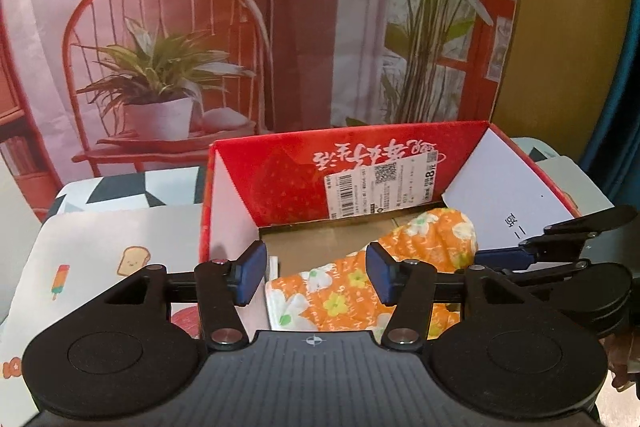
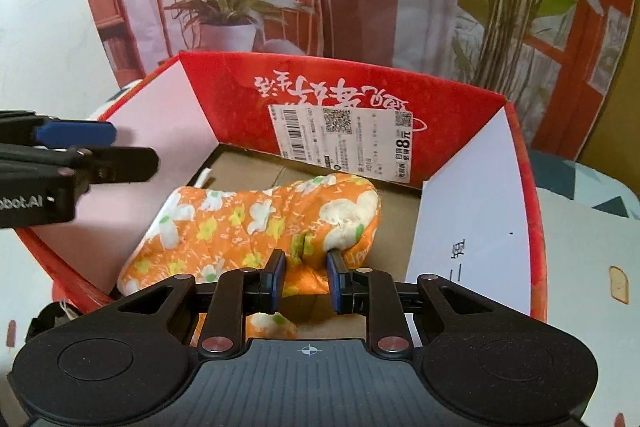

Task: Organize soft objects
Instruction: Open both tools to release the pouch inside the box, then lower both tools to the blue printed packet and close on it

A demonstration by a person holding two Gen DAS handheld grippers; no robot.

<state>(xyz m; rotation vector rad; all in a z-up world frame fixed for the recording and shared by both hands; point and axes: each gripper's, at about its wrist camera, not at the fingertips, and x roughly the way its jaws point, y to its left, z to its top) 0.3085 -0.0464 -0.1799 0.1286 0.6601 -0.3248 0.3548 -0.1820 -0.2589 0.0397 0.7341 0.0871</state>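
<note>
So the orange floral cloth (image 2: 256, 227) is already inside the red cardboard box (image 2: 360, 87), lying on the brown bottom w/ its fat rounded end toward the far wall, right under the white shipping label (image 2: 344, 143). It runs diagonally from the near left corner up toward that label.

Right gripper (image 2: 306, 277) is pinching a fold of the cloth at its near edge. Jaws are narrow, blue pads pressed into the fabric on both sides, so it's def got hold of it. A small bit of the same fabric hangs below the jaws, closer to the camera.

Left gripper (image 1: 314, 275) is about halfway spread, pads not touching anything. The cloth shows in the gap between them in the left wrist view, but it's lower down in the box, not clamped. In the right wrist view that gripper pokes in from the left edge, over the box's left wall.

Box sits on a table cover (image 1: 80, 267) printed w/ toast and popsicle cartoons. Backdrop behind is a printed room scene (image 1: 160, 47), red chair + potted plant. There's something white near the box's left inner wall, maybe a strip of paper, too small to tell tbh.
</note>
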